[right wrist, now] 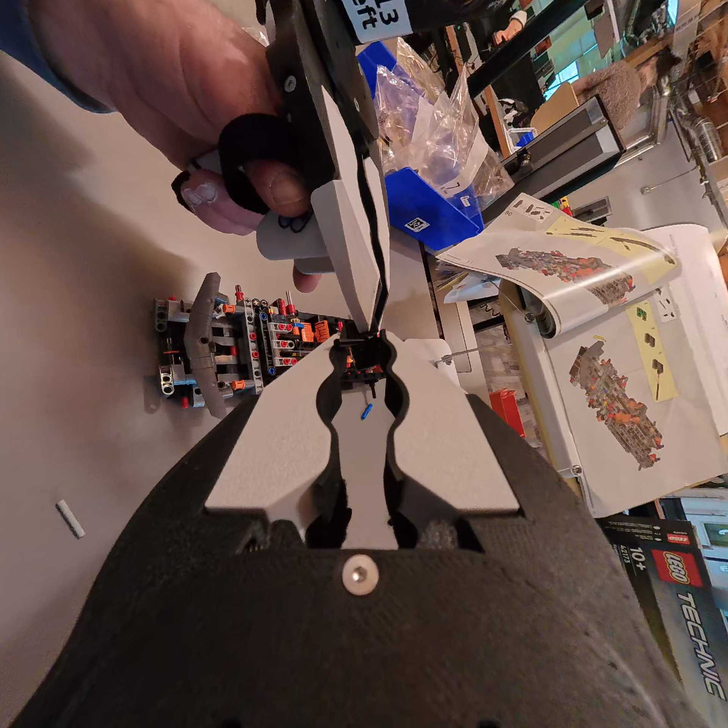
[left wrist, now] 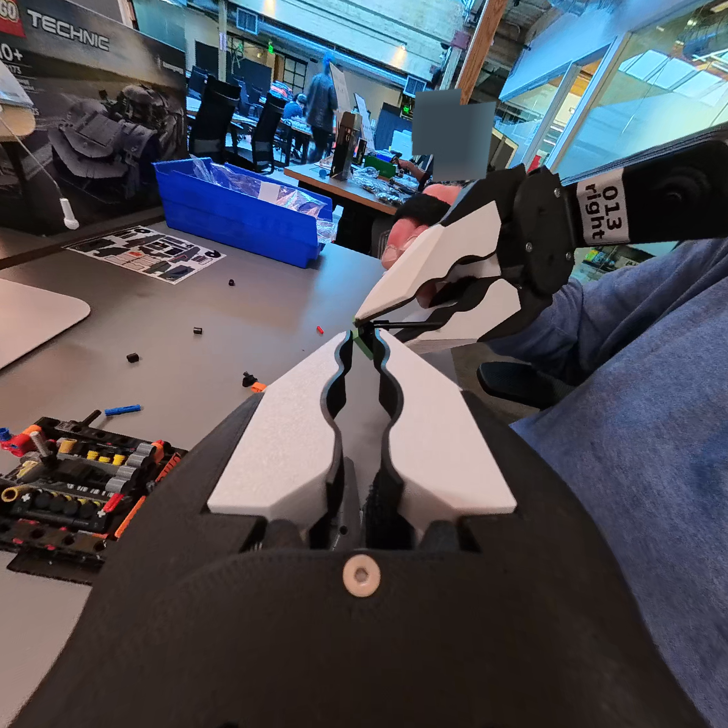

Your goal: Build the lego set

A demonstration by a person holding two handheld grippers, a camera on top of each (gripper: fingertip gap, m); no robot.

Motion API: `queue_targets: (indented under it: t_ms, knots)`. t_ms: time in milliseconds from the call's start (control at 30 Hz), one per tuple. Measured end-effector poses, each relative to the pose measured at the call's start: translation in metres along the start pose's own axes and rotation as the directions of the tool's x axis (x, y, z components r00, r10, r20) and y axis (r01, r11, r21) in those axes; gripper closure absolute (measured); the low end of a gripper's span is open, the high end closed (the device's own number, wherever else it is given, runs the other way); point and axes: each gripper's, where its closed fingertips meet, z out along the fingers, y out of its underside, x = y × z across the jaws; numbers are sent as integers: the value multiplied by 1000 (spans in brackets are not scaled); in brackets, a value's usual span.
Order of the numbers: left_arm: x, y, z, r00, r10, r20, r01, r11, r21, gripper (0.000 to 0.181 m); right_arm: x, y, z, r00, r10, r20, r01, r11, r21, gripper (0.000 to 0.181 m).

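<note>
1. At centre frame, the left gripper pinches a small green piece at its fingertips, steadying it above the counter.
2. The right gripper, entering from the right, clamps a thin black axle, apparently to seat it in the piece.
3. The part-built model waits lower left, loose pins scattered nearby.

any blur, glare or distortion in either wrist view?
Left wrist view: strong fisheye bend, glass wall washed bright, Lego model soft at the edge. Right wrist view: scene rolled sideways, glare on the instruction booklet, table smeared at left.
</note>
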Motion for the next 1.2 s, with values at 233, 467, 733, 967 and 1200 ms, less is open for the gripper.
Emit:
queue_targets:
  t_ms: [233, 467, 733, 967, 1200]
  knots:
    - [-17, -12, -10, 996, -1, 86, -2, 999, 40, 159, 9, 5, 1, 998, 62, 8, -62, 998, 3, 168]
    - [-34, -10, -26, 972, 125, 196, -120, 992, -37, 160, 24, 13, 3, 979, 198, 58, -200, 979, 37, 168]
    - [-25, -11, -20, 988, 73, 133, -71, 997, -22, 161, 15, 8, 10, 998, 61, 12, -61, 998, 18, 168]
    - [-19, -7, -14, 997, 5, 78, -4, 1000, -13, 161, 13, 3, 12, 1000, -3, -26, 3, 1000, 17, 167]
    - [-9, -7, -7, 998, -60, 12, 60, 998, 1, 166, 11, -2, 12, 995, -71, -63, 72, 997, 13, 168]
